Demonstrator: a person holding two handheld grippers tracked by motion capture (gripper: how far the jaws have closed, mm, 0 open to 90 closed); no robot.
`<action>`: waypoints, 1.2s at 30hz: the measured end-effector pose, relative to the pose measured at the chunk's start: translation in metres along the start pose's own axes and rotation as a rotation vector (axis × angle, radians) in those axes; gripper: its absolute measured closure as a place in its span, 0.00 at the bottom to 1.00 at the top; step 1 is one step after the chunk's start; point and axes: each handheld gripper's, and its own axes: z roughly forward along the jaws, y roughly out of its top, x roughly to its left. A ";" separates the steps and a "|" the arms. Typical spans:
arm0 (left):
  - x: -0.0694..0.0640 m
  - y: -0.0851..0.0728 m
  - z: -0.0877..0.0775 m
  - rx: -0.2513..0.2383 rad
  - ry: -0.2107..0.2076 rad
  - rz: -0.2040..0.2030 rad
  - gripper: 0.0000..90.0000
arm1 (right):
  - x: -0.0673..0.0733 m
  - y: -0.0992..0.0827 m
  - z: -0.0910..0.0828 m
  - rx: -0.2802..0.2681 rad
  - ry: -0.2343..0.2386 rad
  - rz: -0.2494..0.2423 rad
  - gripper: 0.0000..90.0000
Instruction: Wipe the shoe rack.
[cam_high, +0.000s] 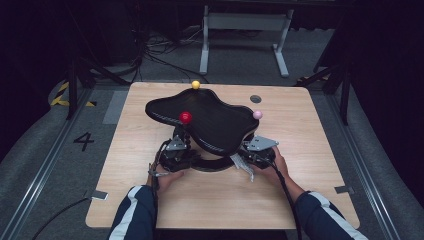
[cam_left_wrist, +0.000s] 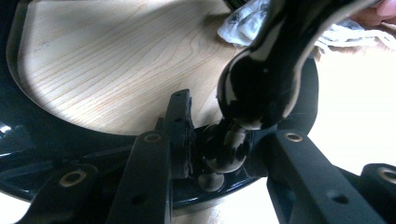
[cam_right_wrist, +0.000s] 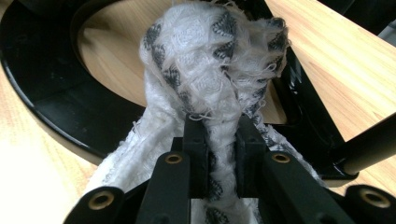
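R gripper (cam_right_wrist: 219, 140) pinched a white cloth (cam_right_wrist: 210, 60) btwn its jaws, bunched just ahead against the black stand (cam_high: 210, 162); L gripper (cam_left_wrist: 224, 154) clamped the stand's glossy knob (cam_left_wrist: 226, 149). Risk, imo: knob slips from L grip, so the black tray (cam_high: 210, 120) tips. Tray held 0 items.

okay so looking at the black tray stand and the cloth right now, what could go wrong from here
1. The left gripper pinches only a rounded black knob on the stand; it could slip off and let the wide black tray tip.
2. The right gripper clamps a fraying white cloth; loose threads may snag on the stand's base ring.
3. The red ball could get knocked.
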 end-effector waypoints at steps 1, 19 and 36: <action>0.000 0.000 0.000 0.000 -0.002 -0.004 0.77 | 0.000 0.000 0.001 0.000 -0.017 -0.003 0.88; 0.000 0.000 0.000 -0.005 -0.007 0.005 0.78 | -0.025 -0.008 0.002 0.021 -0.165 0.043 0.90; -0.002 -0.002 -0.002 -0.010 -0.009 0.003 0.80 | -0.030 -0.009 0.002 0.051 -0.215 0.021 0.91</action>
